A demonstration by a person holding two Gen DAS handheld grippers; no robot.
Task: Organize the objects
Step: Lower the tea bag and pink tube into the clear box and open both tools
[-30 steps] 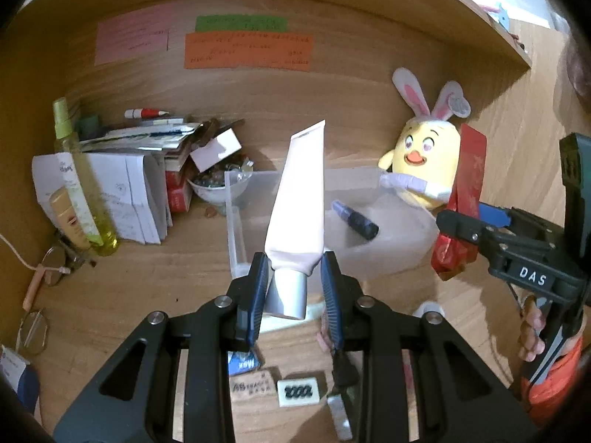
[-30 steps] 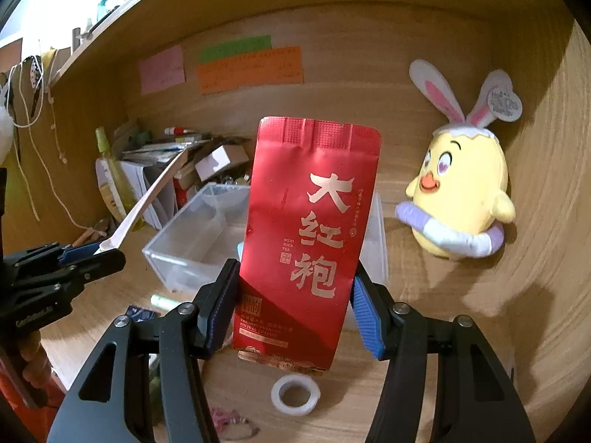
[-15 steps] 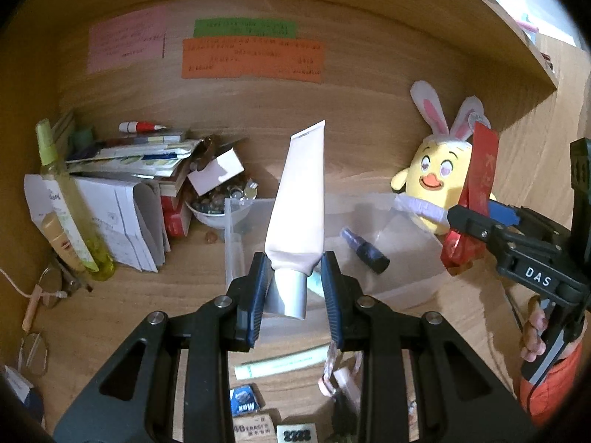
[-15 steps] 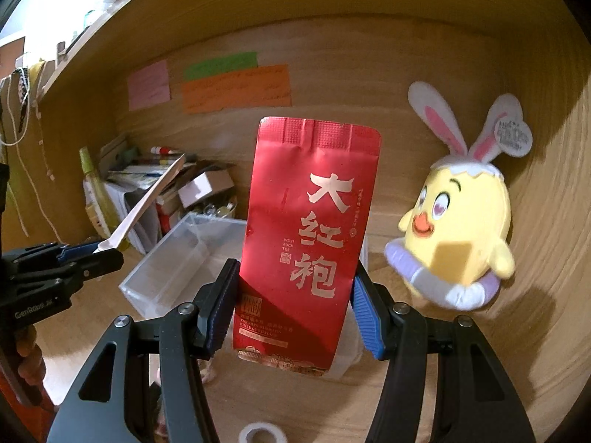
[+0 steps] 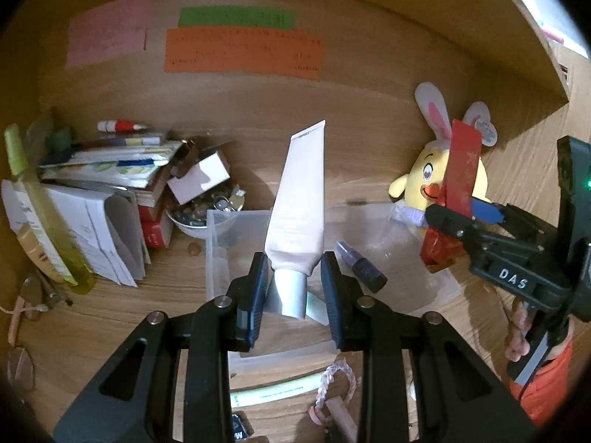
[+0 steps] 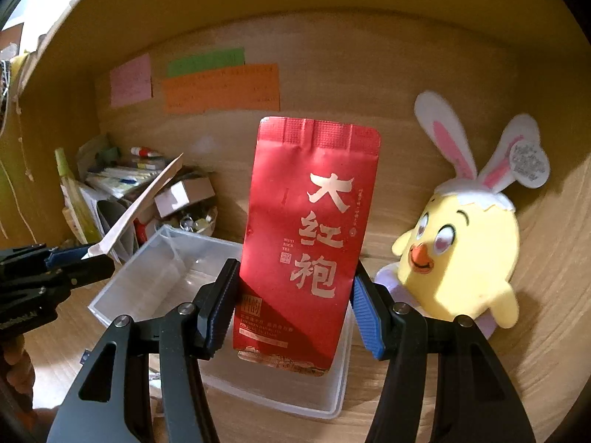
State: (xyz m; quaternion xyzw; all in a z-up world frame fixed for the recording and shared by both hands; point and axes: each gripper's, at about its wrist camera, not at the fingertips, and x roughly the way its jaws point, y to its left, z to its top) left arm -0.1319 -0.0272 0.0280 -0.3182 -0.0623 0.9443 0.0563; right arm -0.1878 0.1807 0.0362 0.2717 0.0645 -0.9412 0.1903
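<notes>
My left gripper is shut on a pale pink tube with a silver cap, held upright above the near end of a clear plastic bin. A small dark bottle lies inside the bin. My right gripper is shut on a red tea packet with white Chinese characters, held upright over the bin's right part. The right gripper with the packet shows at the right of the left wrist view. The left gripper with the tube shows at the left of the right wrist view.
A yellow chick plush with bunny ears sits right of the bin. Books and papers, a bowl of small items and a green spray bottle crowd the back left. A white stick and cord lie on the desk in front.
Both grippers have moved forward into the shelf nook, towards the bin. The bin and the plush now look nearer. Both grips are unchanged.
</notes>
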